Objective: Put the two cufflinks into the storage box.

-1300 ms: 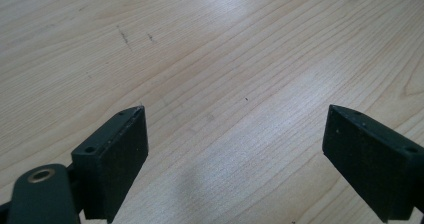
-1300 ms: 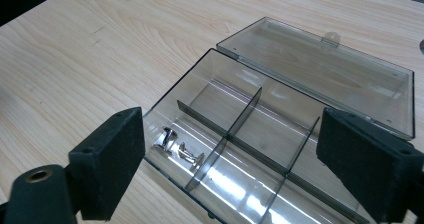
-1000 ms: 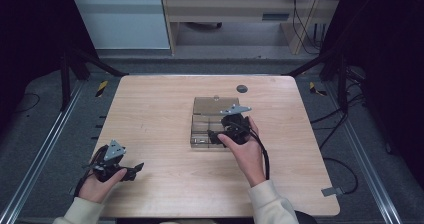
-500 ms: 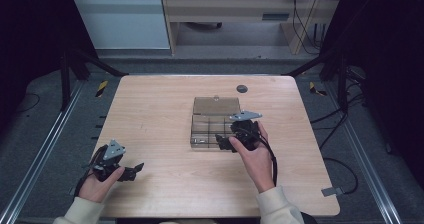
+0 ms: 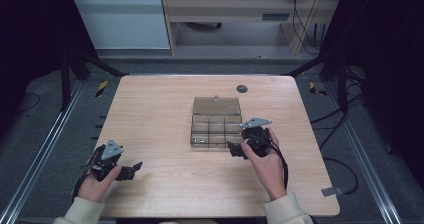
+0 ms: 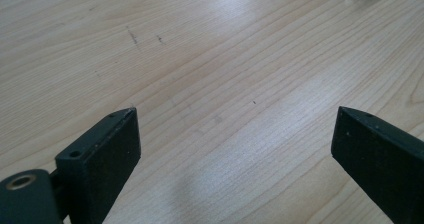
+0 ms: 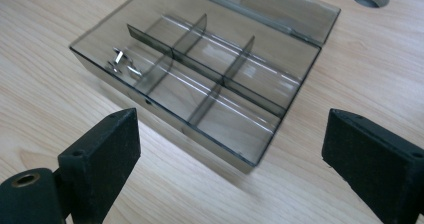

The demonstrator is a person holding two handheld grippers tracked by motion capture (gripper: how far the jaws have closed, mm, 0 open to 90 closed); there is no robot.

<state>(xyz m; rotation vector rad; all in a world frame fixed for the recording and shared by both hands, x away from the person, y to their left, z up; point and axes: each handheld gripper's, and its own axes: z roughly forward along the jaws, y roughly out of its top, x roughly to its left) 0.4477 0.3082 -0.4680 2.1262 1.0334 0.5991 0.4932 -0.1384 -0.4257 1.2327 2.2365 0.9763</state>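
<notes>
Hand-held gripper [image 7: 227, 134] jaws apart beside box [image 7: 200, 79]; small metal item [image 7: 120, 61] indistinct.

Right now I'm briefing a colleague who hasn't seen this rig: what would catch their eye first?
Probably the smoky clear compartment box at mid-table, its lid open toward the far edge; a small shiny metal piece lies in one corner compartment. Next, the right gripper, jaws wide apart, sits just off the box's near right corner, while the left gripper rests open near the table's front left.

We can't make out the small shiny metal thing [image 7: 122, 62] in the smoky clear plastic divided box [image 7: 210, 79]; its open lid gets cropped up top.
</notes>
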